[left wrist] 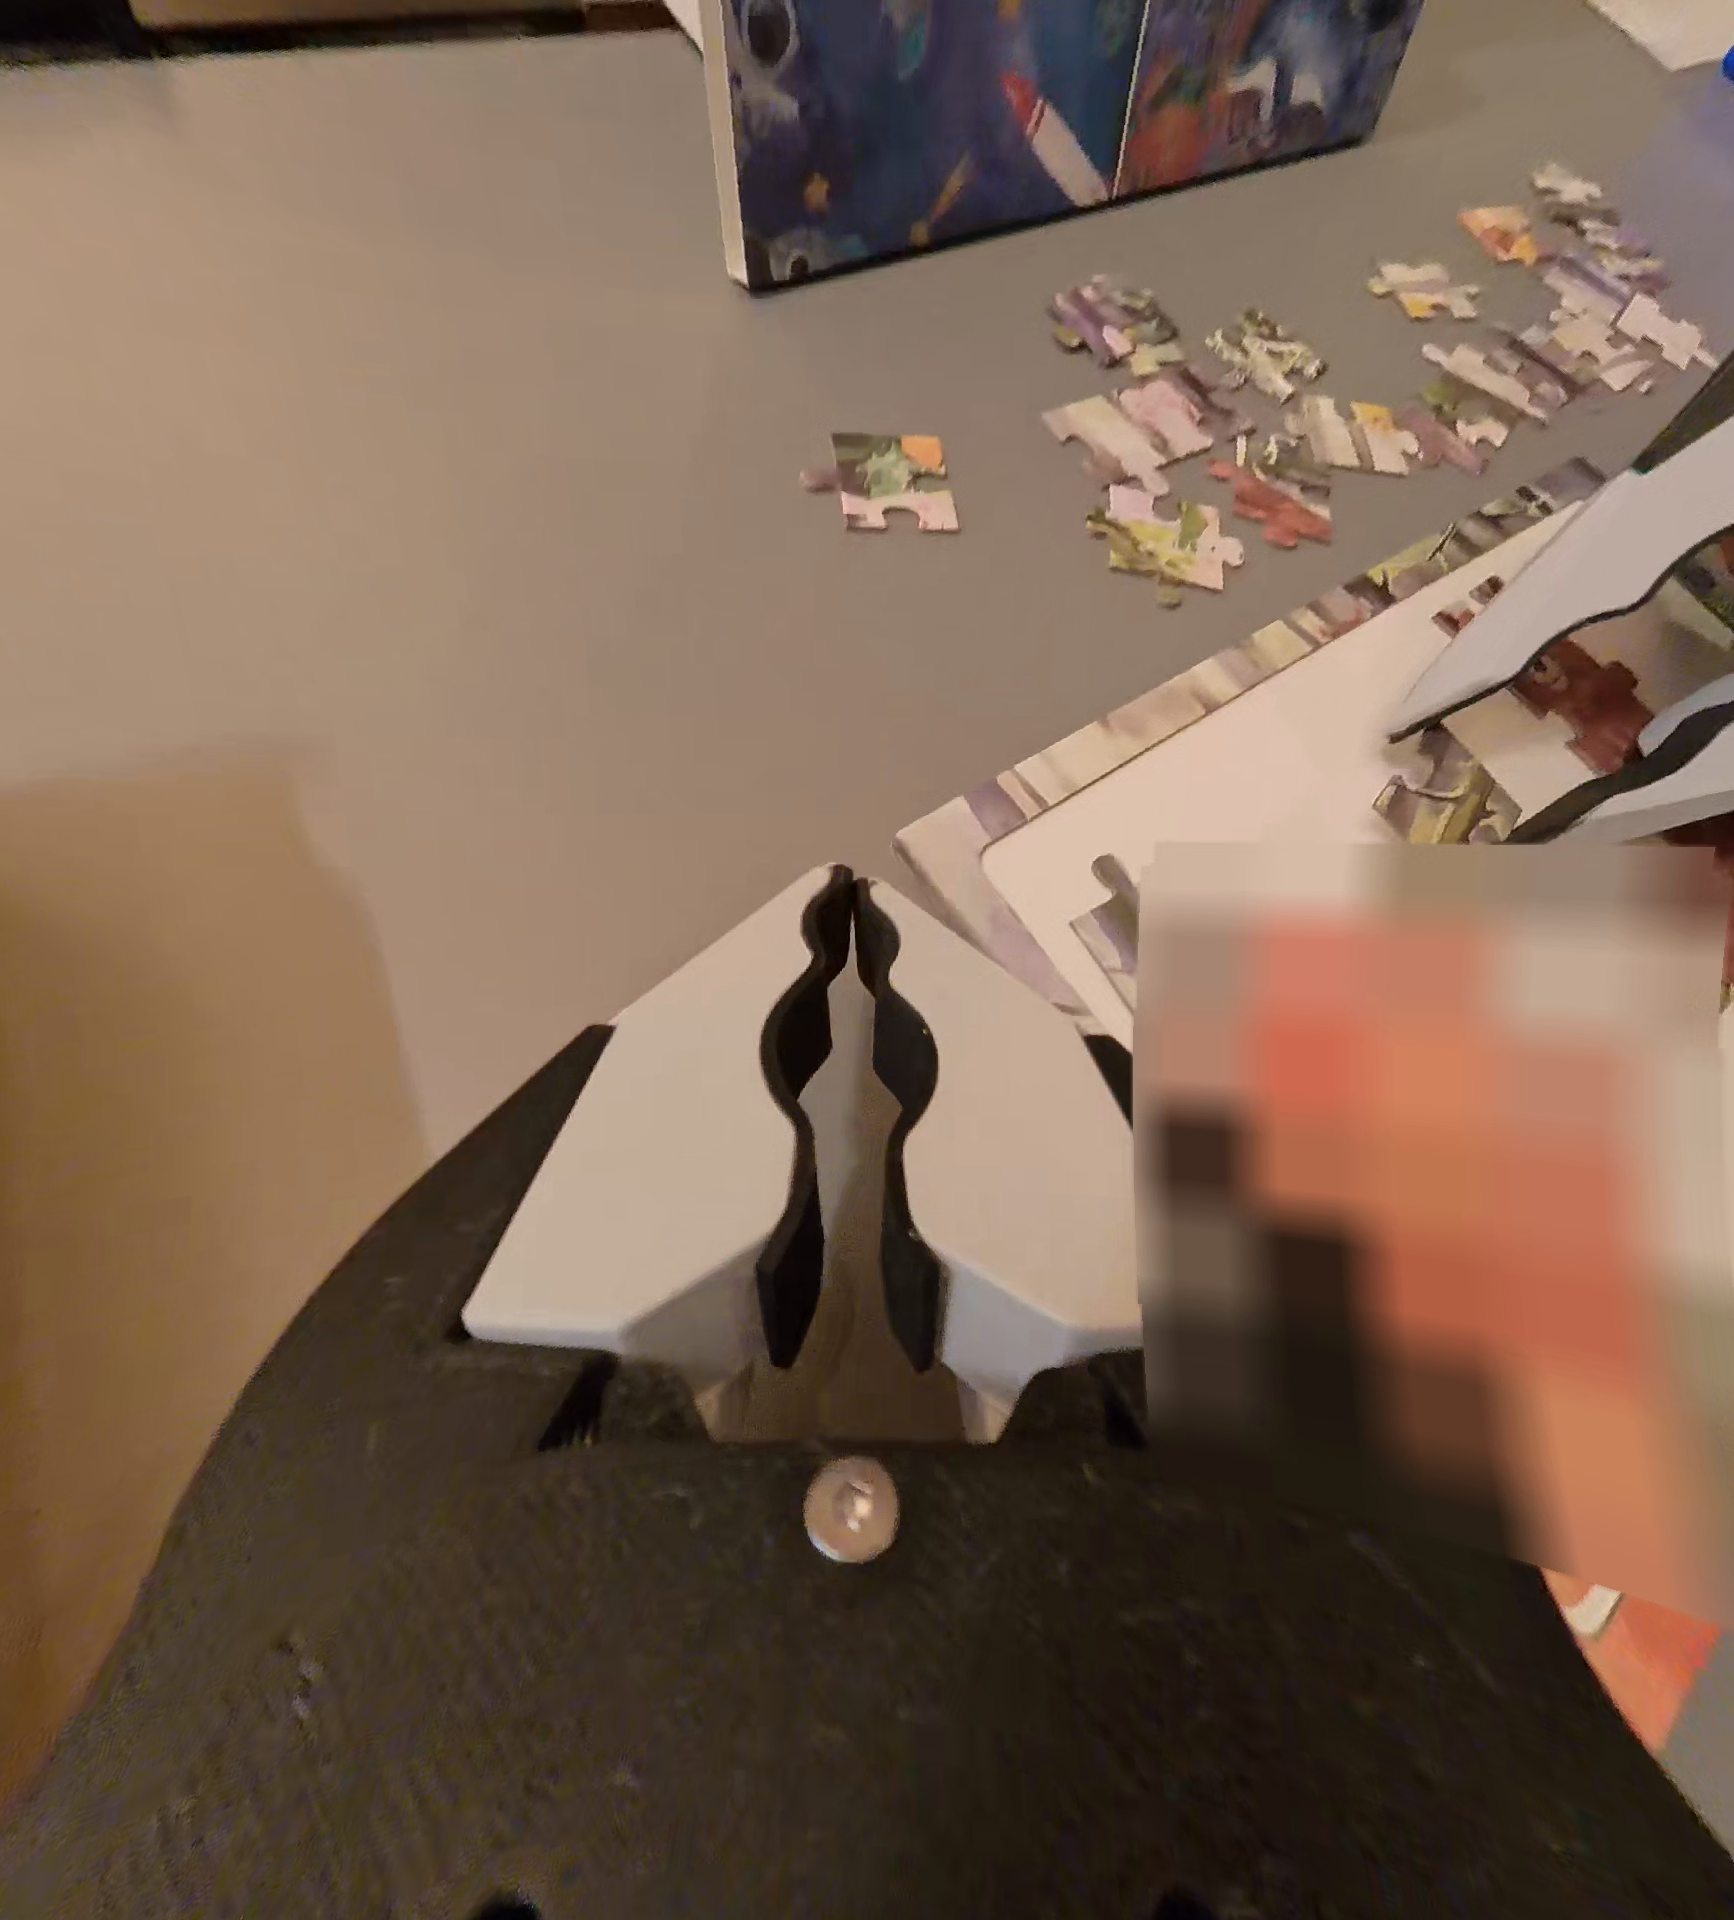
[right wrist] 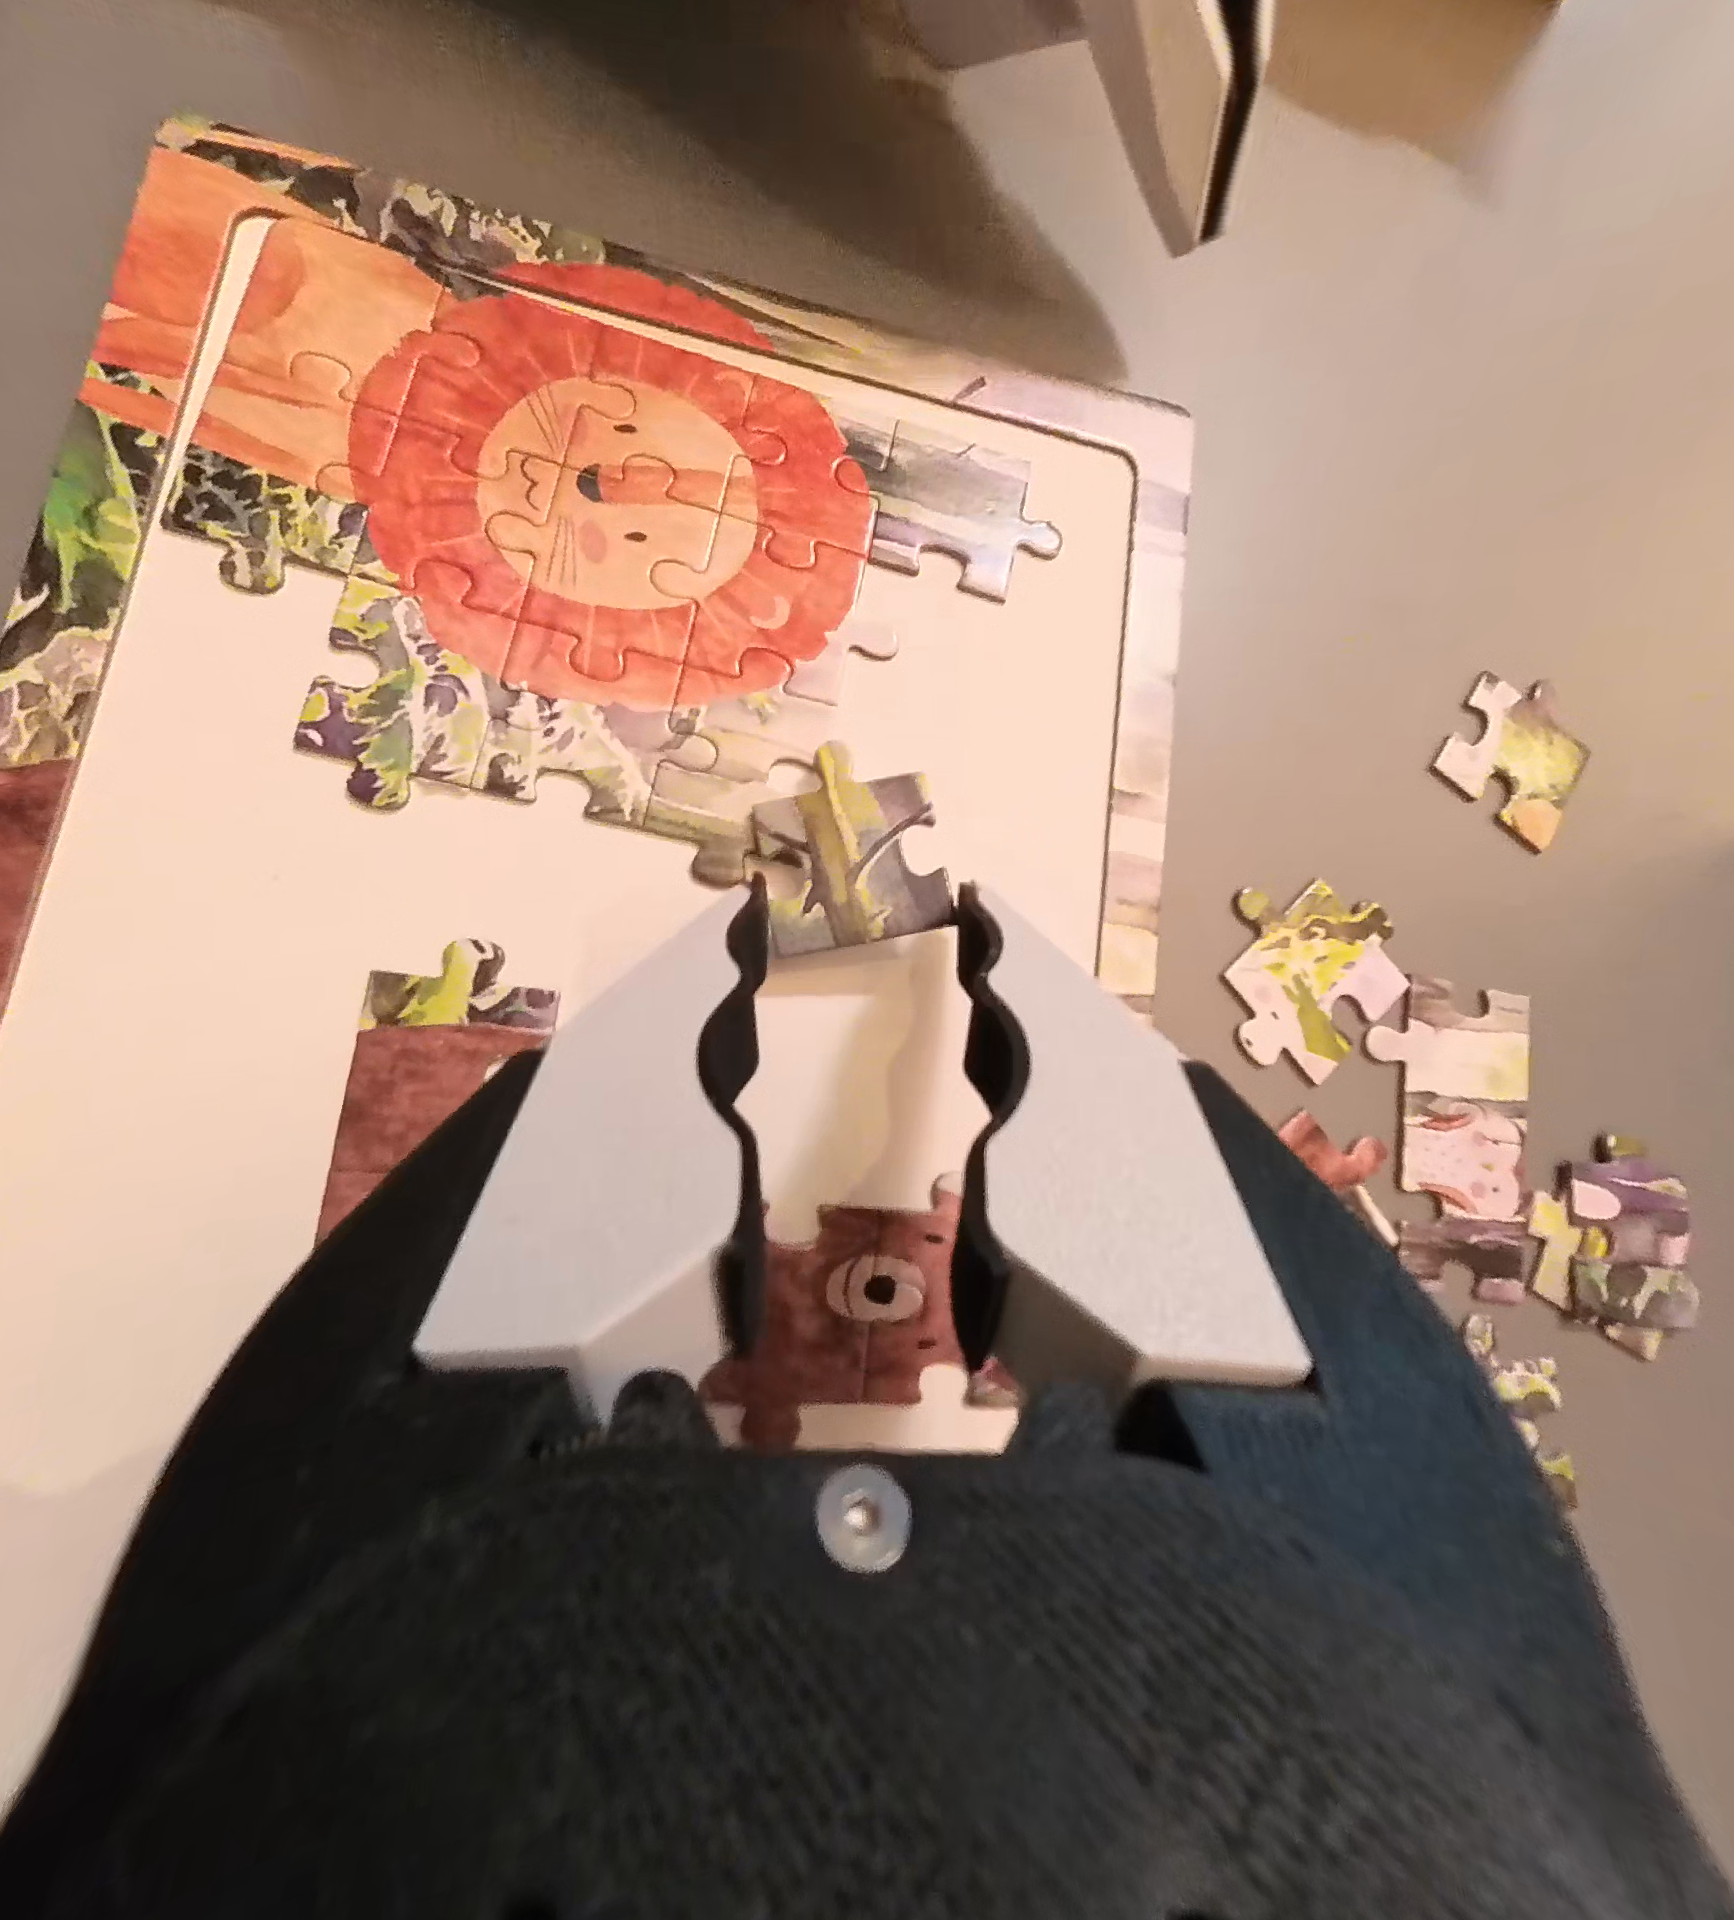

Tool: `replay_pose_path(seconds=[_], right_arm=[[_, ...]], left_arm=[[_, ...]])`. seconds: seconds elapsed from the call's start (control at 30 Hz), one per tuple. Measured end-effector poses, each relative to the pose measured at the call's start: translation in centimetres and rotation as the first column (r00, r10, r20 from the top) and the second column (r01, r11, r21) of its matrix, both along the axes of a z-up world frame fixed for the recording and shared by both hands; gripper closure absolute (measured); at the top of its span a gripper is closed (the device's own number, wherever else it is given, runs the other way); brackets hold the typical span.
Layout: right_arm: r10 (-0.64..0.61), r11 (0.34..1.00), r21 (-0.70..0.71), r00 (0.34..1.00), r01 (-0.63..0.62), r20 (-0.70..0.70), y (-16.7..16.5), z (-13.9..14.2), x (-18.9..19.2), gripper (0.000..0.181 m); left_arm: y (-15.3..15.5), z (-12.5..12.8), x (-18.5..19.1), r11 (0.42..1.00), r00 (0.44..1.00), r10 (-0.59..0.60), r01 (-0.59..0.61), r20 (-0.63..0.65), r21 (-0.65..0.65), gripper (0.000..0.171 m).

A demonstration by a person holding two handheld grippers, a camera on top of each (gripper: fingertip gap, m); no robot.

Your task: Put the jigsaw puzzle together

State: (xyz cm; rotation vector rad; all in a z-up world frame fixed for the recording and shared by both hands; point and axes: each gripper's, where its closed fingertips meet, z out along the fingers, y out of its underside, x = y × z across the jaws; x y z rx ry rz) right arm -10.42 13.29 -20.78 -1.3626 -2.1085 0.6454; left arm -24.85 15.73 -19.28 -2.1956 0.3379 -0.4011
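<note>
Grey tabletop (left wrist: 427,468) holds your half-filled cardboard puzzle tray (right wrist: 167,935); lion done, many loose pieces (left wrist: 1362,416) remain. Right claw (right wrist: 861,904) grips a green-stemmed piece (right wrist: 842,842); left claw (left wrist: 847,883) closed, empty.

The left wrist view looked forward and down along its gripper (left wrist: 847,883), low over the grey counter (left wrist: 375,468), toward loose pieces (left wrist: 1258,416) and a box (left wrist: 1029,114) farther off. The right wrist view hung close above the puzzle board (right wrist: 146,883), facing steeply down. Both showed the board and scattered pieces.
</note>
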Motion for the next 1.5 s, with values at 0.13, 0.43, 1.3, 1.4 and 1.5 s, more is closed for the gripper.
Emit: replay_pose_path(seconds=[0.13, 0.43, 1.3, 1.4, 1.5], right_arm=[[0.0, 1.0, 0.0, 1.0, 0.0, -0.019, -0.1, 0.0, -0.4, 0.147], [-0.005, 1.0, -0.013, 0.999, 0.005, -0.052, -0.1, 0.0, -1.2, 0.147], [0.09, 0.982, 0.182, 0.963, -0.043, -0.256, -0.7, 4.0, -3.1, 0.147], [0.112, 0.98, 0.188, 0.951, -0.058, -0.287, -1.2, 4.7, -3.4, 0.147], [0.122, 0.977, 0.202, 0.943, -0.06, -0.311, -1.5, 5.2, -3.7, 0.147]], left_arm=[[-0.5, -0.5, 0.9, 0.997, 0.997, -0.069, 0.069, 0.019, -0.039, 0.171], [-1.0, -2.2, 2.0, 0.986, 0.982, -0.145, 0.133, -0.123, -0.101, 0.171], [-3.6, 4.2, 9.0, 0.909, 0.72, -0.362, 0.413, 0.592, 0.054, 0.145], [-4.5, 4.4, 10.4, 0.875, 0.65, -0.389, 0.482, 0.653, 0.042, 0.149], [-5.0, 3.9, 11.2, 0.858, 0.644, -0.398, 0.513, 0.653, 0.017, 0.161]])
